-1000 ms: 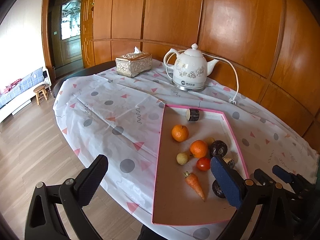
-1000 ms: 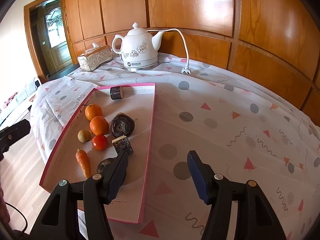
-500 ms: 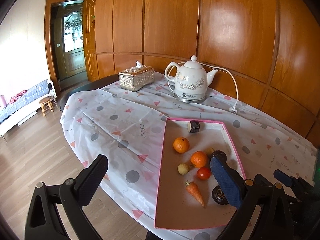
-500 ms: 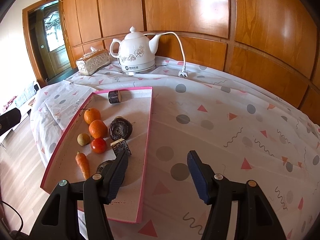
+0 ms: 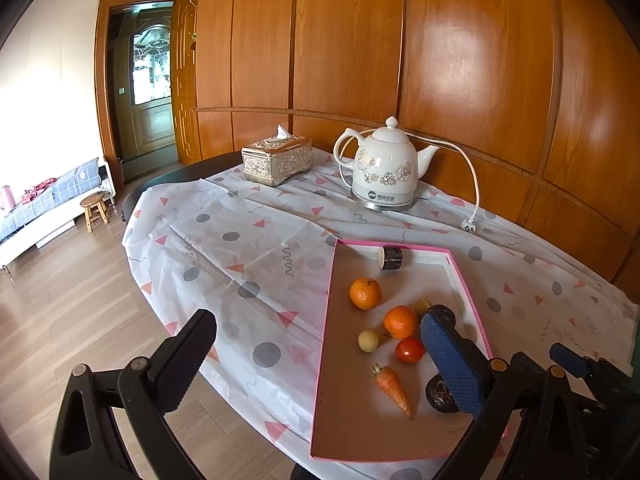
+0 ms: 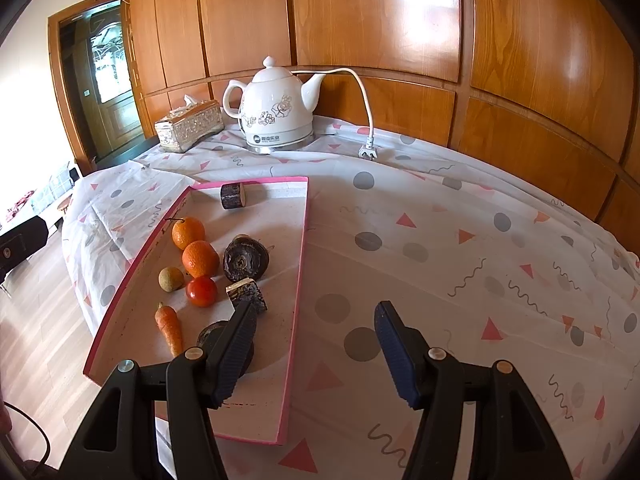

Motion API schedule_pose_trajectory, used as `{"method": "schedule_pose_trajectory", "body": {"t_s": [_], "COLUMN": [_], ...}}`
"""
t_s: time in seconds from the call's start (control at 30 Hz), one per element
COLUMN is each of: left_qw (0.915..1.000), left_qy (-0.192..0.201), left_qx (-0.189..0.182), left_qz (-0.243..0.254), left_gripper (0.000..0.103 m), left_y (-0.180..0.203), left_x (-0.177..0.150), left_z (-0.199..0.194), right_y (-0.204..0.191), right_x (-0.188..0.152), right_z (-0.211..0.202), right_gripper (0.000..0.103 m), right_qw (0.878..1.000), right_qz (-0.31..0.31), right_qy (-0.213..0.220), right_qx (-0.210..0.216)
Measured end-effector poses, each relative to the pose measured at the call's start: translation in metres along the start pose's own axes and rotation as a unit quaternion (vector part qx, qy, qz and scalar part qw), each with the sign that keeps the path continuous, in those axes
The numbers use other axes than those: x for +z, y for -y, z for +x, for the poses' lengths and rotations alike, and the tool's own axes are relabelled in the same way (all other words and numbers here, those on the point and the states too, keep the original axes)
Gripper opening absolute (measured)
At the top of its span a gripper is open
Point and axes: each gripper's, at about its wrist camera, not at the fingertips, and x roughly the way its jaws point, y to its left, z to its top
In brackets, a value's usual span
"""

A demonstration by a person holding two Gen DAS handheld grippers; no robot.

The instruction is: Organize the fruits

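Observation:
A pink-rimmed tray [image 5: 464, 276] [image 6: 298, 272] lies on the table. In it are two oranges [image 5: 365, 293] [image 5: 400, 321], a red tomato [image 5: 409, 350] [image 6: 201, 290], a small yellow-green fruit [image 5: 369, 340] [image 6: 171, 278], a carrot [image 5: 393, 386] [image 6: 170, 326] and several dark wood pieces [image 6: 245, 259]. My left gripper [image 5: 320, 364] is open and empty, above the tray's left rim. My right gripper [image 6: 316, 350] is open and empty, above the tray's near right edge.
A white kettle [image 5: 385, 168] [image 6: 276, 110] with a cord and plug [image 6: 369, 152] stands at the back of the table. A silver tissue box [image 5: 277, 160] [image 6: 189, 125] stands left of it. The patterned cloth [image 6: 460, 264] covers the table. Wood panelling is behind.
Both grippers have drawn back and risen from the table, so the tray and kettle look smaller. Both stay open. Nothing in the tray has moved.

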Motion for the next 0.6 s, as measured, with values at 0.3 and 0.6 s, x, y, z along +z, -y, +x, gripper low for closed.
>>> {"method": "schedule_pose_trajectory", "body": {"t_s": [0.3,0.6], "left_qw": [1.0000,1.0000], "left_qy": [-0.005,-0.007], "left_qx": [-0.004,-0.004], "left_qz": [-0.001,-0.001], "left_gripper": [0.103,0.103], "left_y": [0.0009,0.0009], "left_x": [-0.0014,-0.0013], "left_z": [0.0010,0.0016], "right_y": [-0.0027,-0.0041], "right_x": [-0.0003,-0.0016], "right_z": [0.0004,0.0013], "right_gripper": [0.062,0.062], "right_qw": [1.000,1.000], "right_qz": [-0.003,-0.004], "right_qy": [0.000,-0.002], "right_qx": [0.002,0.003]}}
